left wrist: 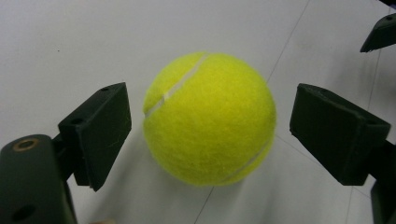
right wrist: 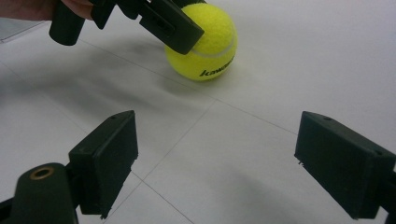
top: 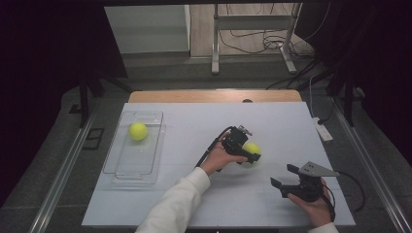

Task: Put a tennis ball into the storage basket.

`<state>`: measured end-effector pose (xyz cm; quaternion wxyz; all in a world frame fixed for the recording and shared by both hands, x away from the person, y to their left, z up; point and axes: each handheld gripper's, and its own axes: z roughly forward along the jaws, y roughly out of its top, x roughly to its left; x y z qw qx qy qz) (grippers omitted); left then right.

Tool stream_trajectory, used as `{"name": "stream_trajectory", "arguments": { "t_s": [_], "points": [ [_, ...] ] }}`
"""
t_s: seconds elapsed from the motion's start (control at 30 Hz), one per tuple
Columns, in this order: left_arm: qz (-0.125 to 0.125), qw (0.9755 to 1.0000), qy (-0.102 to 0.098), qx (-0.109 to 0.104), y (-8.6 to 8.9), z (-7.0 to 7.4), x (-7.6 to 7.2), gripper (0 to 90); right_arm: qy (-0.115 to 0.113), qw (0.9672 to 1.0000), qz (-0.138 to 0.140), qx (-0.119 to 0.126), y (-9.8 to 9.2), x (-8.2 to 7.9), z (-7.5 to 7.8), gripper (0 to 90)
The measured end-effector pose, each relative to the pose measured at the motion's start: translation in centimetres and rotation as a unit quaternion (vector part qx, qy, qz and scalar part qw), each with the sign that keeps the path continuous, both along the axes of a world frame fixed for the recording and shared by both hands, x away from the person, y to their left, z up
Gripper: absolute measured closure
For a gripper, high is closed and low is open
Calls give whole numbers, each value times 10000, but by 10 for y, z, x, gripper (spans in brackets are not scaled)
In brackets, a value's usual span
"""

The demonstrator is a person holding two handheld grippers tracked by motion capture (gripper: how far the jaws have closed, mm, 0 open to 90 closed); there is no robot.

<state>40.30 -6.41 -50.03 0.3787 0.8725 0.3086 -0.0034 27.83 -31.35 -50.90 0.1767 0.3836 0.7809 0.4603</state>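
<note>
Two tennis balls on white table (top: pixel 204 199): one (top: pixel 138 131) inside clear tray (top: pixel 150 170) at far left, other ball (top: pixel 253 148) near table centre, between black jaws of left gripper (top: pixel 248 154). Seen through left gripper view: ball (left wrist: pixel 209 119) resting on tabletop, centred between both pads (left wrist: pixel 100 130), a narrow gap each side, not pinched; jaws apart. Right gripper (top: pixel 285 178) held low at near right, well apart from ball, jaws spread wide over bare table, nothing between. From right gripper view: ball (right wrist: pixel 205 42) ahead, partly behind left gripper's jaw.
</note>
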Motion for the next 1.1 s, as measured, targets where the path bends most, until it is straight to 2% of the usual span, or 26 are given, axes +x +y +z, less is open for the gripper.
{"name": "stream_trajectory", "arguments": {
  "t_s": [0.23,0.27,0.33,0.37,0.77,1.1],
  "points": [
    [3,9999,78,65,-4,-7,2,144,-4,10000,-4,-8,-1,0,0,134],
    [-3,10000,42,86,-5,-7,2,163,0,10000,-12,-3,-1,0,0,134],
    [22,10000,38,32,-4,-6,2,255,-4,10000,-30,11,-2,0,0,134],
    [7,10000,29,48,-4,-6,2,261,-5,10000,-32,14,-2,0,0,134],
    [-78,9999,-70,117,0,-1,0,271,-6,10000,-18,3,-1,0,0,134],
    [-30,9999,-161,-17,8,8,-6,271,-9,10000,-18,-9,-1,0,0,134]
  ]
}}
